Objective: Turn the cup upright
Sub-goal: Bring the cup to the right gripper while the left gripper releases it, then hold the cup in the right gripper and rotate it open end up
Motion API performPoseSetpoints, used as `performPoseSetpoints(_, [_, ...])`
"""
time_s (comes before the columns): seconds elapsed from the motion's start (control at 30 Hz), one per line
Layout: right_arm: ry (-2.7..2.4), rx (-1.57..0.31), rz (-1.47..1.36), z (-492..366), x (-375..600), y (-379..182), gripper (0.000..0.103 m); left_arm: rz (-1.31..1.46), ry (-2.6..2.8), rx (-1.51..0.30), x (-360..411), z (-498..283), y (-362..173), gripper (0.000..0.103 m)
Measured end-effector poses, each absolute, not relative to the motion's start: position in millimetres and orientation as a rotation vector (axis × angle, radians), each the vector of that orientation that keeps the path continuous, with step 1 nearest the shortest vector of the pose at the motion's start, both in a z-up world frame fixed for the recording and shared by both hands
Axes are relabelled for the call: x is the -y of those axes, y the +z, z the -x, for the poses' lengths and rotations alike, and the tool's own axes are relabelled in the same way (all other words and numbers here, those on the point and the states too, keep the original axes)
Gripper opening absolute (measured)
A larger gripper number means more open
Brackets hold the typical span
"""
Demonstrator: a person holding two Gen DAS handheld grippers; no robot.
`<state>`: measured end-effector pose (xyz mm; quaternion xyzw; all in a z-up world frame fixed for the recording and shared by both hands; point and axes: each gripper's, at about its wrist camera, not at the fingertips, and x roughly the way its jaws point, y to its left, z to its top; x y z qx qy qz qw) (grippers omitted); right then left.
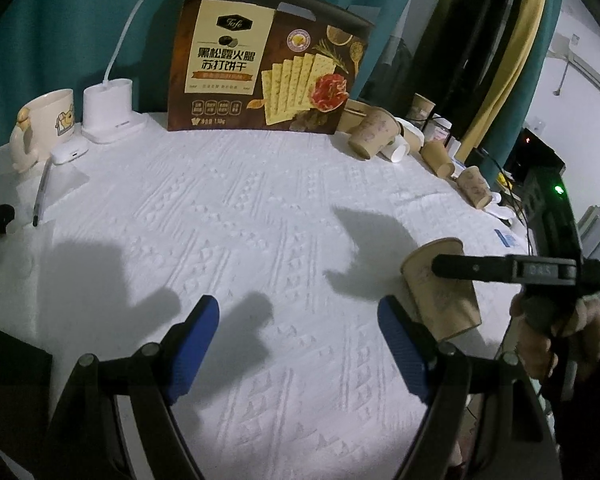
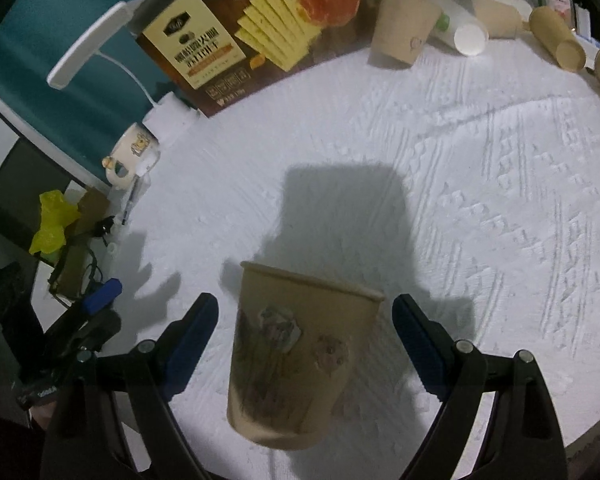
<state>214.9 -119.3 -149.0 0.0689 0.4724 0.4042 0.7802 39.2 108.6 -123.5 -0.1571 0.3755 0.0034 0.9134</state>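
Note:
A tan paper cup (image 2: pixel 296 356) with a flower print stands on the white textured tablecloth (image 2: pixel 460 184), rim up. It sits between the spread blue fingers of my right gripper (image 2: pixel 305 322), which is open and does not touch it. In the left wrist view the same cup (image 1: pixel 440 288) is at the right, with the right gripper's black finger across its upper wall. My left gripper (image 1: pixel 299 320) is open and empty over bare cloth, left of the cup.
A brown cracker box (image 1: pixel 268 68) stands at the back. A cream mug (image 1: pixel 48 120), white lamp base (image 1: pixel 108 110) and pen (image 1: pixel 42 194) sit at the back left. Several paper cups (image 1: pixel 374 132) lie along the back right edge.

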Motion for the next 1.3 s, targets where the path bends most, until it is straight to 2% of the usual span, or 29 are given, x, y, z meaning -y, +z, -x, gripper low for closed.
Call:
performPoseSetpoints(0.2, [0.889, -1.075, -0.119, -222, 108, -155, 0.086, 0.348, -0.004, -0.782, -113, -32, -129, 0.082])
performPoseSetpoints(0.27, [0.897, -1.09, -0.105, -223, 105, -155, 0.071, 0.354, -0.007, -0.789, -114, -31, -131, 0.082])
performPoseSetpoints(0.5, [0.927, -1.062, -0.09, -222, 100, -143, 0.068, 0.375, -0.007, -0.793, -122, -28, -136, 0.082])
performPoseSetpoints(0.6, [0.899, -0.962, -0.093, -220, 100, -129, 0.068, 0.38, -0.003, -0.79, -124, -28, -135, 0.082])
performPoseSetpoints(0.7, [0.775, -0.728, 0.032, -206, 96, -118, 0.068, 0.383, 0.001, -0.791, -125, -28, -135, 0.082])
performPoseSetpoints(0.77, [0.738, -0.645, 0.042, -198, 95, -120, 0.068, 0.386, 0.001, -0.791, -126, -28, -135, 0.082])
performPoseSetpoints(1.03, [0.611, -0.476, 0.124, -171, 98, -129, 0.068, 0.39, 0.02, -0.798, -131, -26, -136, 0.082])
performPoseSetpoints(1.3, [0.596, -0.457, 0.139, -143, 112, -144, 0.067, 0.38, 0.001, -0.809, -123, -27, -139, 0.082])
